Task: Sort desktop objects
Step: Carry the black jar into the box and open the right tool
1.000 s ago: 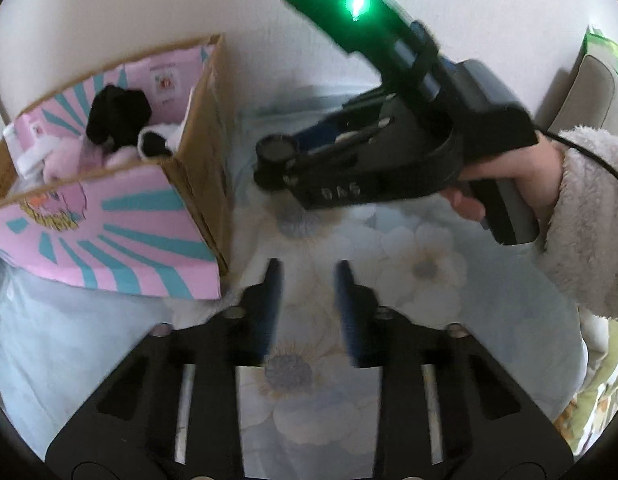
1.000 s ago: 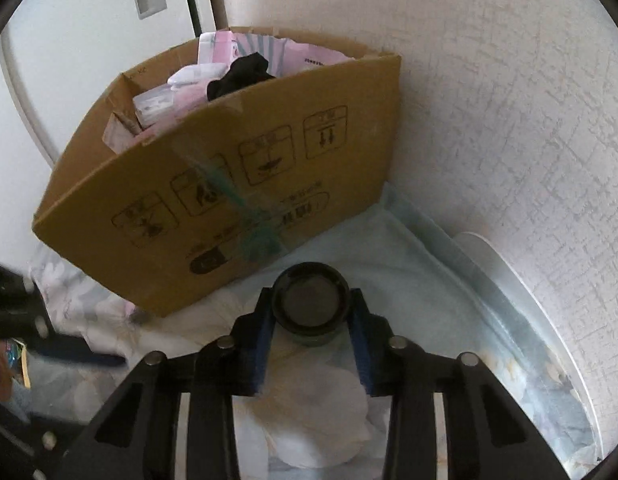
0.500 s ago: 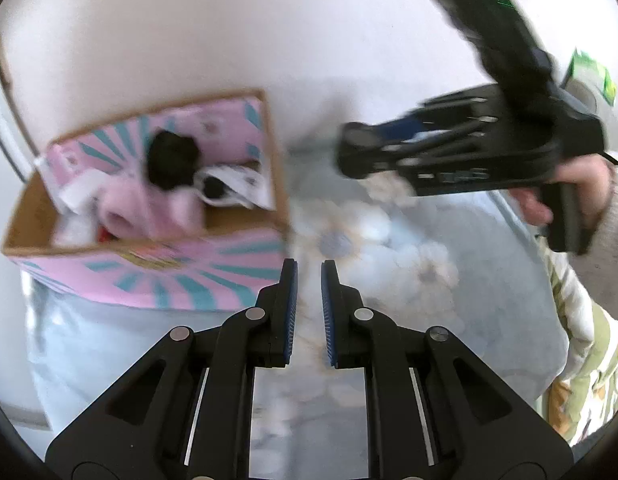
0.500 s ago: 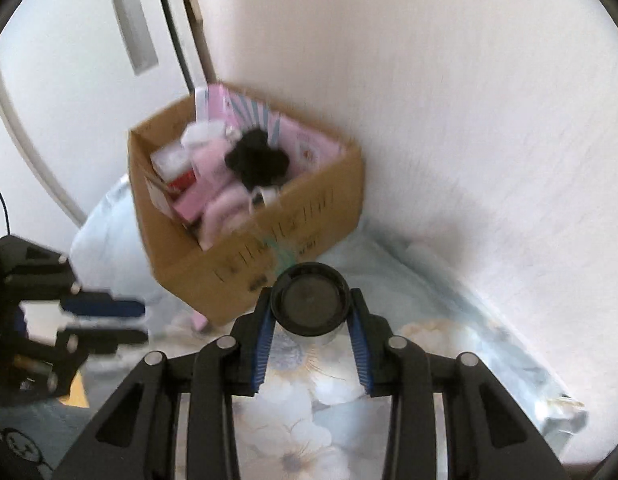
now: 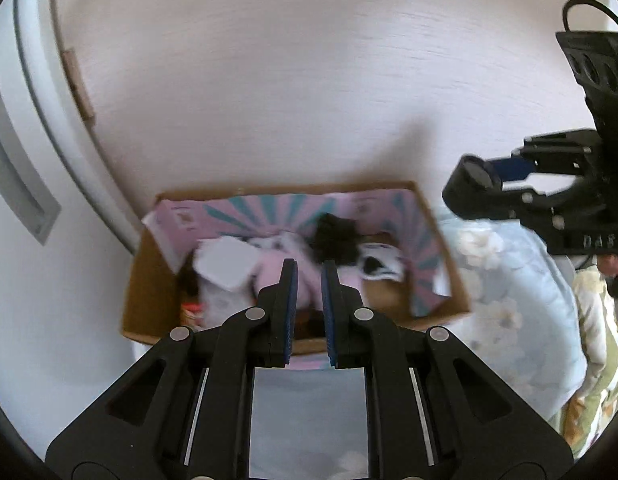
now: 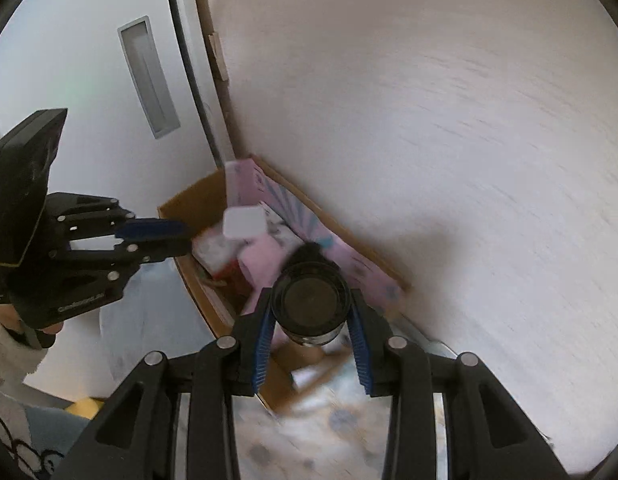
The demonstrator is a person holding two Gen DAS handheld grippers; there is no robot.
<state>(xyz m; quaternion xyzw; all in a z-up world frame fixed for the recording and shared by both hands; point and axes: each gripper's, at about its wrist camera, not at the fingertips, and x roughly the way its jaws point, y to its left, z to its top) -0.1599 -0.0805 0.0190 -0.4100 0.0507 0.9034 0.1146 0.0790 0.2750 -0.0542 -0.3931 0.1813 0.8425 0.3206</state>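
While the right gripper (image 6: 312,322) pinches a black-capped cylindrical jar (image 6: 311,303) above the pink-lined cardboard box (image 5: 157,280), the empty left gripper (image 5: 309,312) hovers there, jaws narrowly parted.

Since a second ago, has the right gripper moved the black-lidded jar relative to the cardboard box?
Yes. The right gripper has lifted the jar from low beside the cardboard box to above its open top.
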